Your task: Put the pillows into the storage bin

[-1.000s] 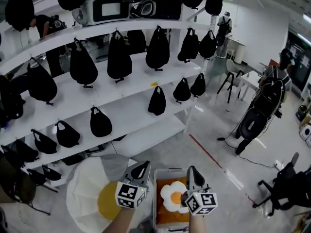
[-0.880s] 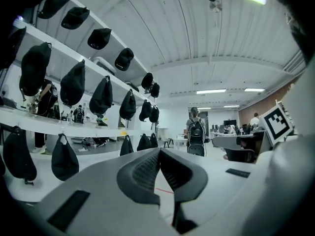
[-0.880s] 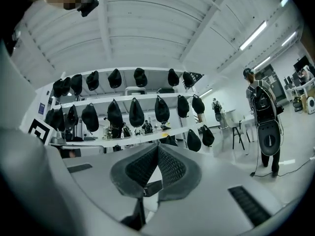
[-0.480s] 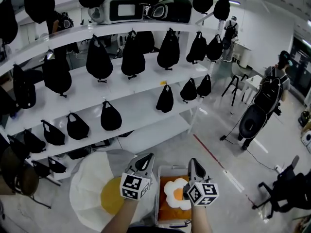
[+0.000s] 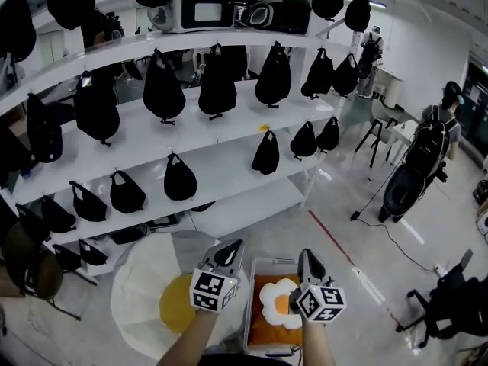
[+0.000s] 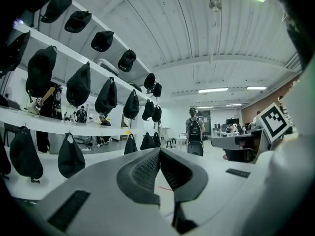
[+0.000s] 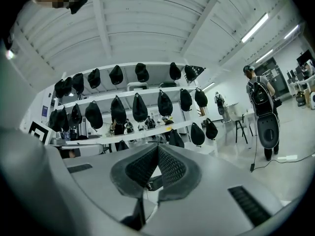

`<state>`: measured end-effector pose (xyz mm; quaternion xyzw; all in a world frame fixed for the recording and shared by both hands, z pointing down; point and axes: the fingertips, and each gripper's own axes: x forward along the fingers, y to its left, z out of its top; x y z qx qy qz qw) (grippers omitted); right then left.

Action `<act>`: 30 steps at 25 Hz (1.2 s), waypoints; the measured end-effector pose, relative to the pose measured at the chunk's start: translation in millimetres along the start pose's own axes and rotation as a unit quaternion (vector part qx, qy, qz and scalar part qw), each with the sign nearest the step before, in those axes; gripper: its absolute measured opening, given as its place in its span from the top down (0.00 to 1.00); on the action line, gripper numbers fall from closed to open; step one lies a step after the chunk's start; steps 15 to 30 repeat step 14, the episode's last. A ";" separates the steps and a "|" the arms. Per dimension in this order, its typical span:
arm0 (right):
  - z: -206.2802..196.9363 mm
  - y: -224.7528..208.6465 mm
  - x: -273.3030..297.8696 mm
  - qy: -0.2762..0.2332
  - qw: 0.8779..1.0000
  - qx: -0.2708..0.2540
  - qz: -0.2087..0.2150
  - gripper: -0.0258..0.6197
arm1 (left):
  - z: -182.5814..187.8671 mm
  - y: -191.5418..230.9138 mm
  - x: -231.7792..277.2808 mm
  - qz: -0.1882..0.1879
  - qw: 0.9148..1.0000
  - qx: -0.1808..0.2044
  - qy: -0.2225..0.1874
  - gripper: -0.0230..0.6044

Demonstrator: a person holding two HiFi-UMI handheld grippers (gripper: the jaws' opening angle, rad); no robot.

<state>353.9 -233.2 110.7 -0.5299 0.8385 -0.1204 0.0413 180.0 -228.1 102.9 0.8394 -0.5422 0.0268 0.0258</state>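
Overall count: two pillows, one bin and two grippers are being shown.
Large pillow point(image 5: 145, 300): a round white fried egg is being supported flat by the floor, yolk up, left of the bin; no long axis can be told.
Left gripper point(image 5: 232, 244): jaws are being pressed together, empty.
Storage bin point(image 5: 271, 263): its length is being pointed away from the person.
Small pillow point(image 5: 278, 303): a scalloped egg is being cradled inside the bin, yolk up.
Right gripper point(image 5: 306, 254): jaws are being pressed together, empty.

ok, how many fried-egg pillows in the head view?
2. A big white fried-egg pillow lies on the floor left of the storage bin; a small one sits inside it. Others may be hidden underneath.
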 end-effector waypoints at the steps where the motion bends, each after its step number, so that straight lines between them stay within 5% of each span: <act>1: -1.1 -0.1 1.1 0.002 1.000 0.000 0.001 0.96 | -0.6 1.1 -0.3 0.002 1.000 -0.001 0.000 0.93; 30: -15.7 9.1 11.6 0.025 1.000 0.002 0.016 0.96 | -9.1 15.8 -4.6 0.020 1.000 -0.010 0.010 0.93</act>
